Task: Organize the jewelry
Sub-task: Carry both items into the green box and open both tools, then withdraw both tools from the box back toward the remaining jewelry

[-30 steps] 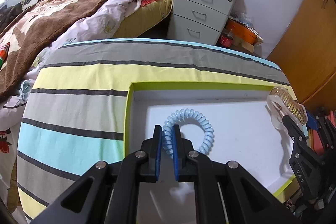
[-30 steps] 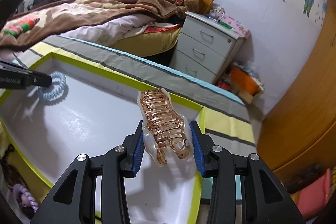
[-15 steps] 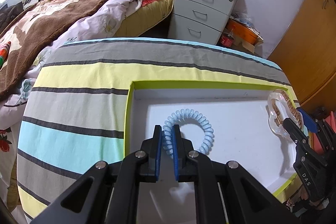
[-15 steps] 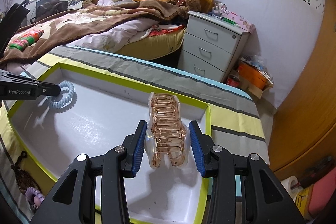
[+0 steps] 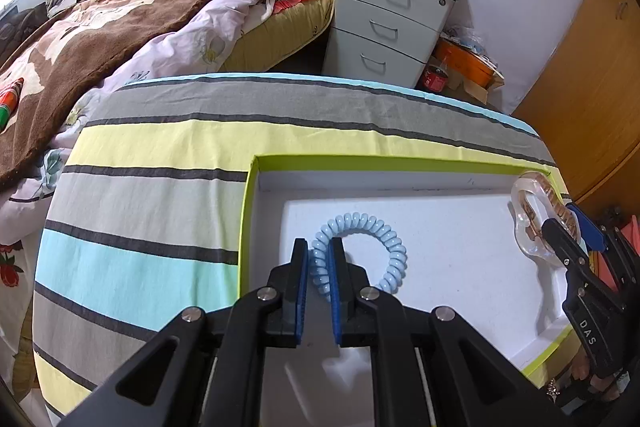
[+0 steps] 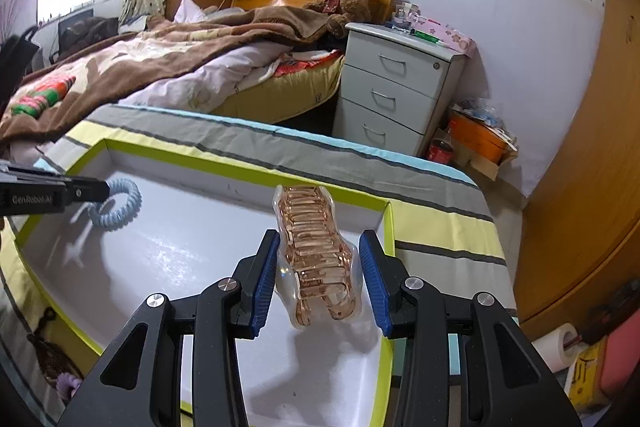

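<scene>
A shallow white tray with a lime-green rim [image 5: 250, 211] [image 6: 240, 174] sits on a striped tablecloth. My left gripper [image 5: 319, 255] is shut on a light blue spiral hair tie [image 5: 384, 239], low over the tray's left part; the hair tie also shows in the right wrist view [image 6: 120, 203]. My right gripper [image 6: 318, 251] straddles a clear rose-gold hair claw clip [image 6: 316, 255] at the tray's right end. Its pads stand slightly apart from the clip, which seems to rest on the tray floor. The clip also shows in the left wrist view [image 5: 534, 223].
A dark brown ornament [image 6: 48, 355] and a purple hair tie [image 6: 68, 385] lie on the cloth outside the tray's near edge. Beyond the table stand a bed with a brown blanket [image 5: 120, 11] and a grey drawer unit [image 5: 384, 23]. A wooden wardrobe [image 6: 580, 187] is at the right.
My right gripper lowered the claw clip into the tray's right end and its jaws widened off the clip. My left gripper and the hair tie stayed in place.
</scene>
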Demonstrator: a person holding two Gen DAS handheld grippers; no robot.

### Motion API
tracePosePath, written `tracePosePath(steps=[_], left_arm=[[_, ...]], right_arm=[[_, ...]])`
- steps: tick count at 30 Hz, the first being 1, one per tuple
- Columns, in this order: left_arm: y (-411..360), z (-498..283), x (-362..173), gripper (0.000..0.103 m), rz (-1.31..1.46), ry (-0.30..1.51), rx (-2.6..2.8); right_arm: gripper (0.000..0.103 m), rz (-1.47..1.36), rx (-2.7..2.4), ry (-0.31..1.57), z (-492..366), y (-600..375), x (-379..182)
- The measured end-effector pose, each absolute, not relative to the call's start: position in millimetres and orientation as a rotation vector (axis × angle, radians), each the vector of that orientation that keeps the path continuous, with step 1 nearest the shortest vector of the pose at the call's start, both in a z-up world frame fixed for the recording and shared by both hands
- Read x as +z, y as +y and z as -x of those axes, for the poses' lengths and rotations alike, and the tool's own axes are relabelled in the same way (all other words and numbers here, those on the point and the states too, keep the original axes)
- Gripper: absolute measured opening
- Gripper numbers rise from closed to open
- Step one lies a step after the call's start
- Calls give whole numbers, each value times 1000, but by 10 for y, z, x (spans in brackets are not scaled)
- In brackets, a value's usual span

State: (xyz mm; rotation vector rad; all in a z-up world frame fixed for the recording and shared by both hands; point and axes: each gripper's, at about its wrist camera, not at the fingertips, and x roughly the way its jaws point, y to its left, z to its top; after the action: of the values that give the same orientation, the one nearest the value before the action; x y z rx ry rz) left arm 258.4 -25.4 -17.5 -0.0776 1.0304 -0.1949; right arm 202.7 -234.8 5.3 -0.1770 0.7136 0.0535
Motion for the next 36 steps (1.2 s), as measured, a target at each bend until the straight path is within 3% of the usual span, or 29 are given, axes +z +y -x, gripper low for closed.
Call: tracePosePath(steps=[4, 18, 36], left_arm=[[-262, -2544, -170, 17, 77, 1028, -198], [-278, -2280, 1, 43, 56, 980, -197], [-244, -1581, 277, 50, 33, 889, -192]], right_arm=[[49, 150, 61, 697, -1991, -2358, 100], [49, 82, 56, 656, -1769, -2378, 266], [49, -4, 64, 602, -1141, -2369, 435]])
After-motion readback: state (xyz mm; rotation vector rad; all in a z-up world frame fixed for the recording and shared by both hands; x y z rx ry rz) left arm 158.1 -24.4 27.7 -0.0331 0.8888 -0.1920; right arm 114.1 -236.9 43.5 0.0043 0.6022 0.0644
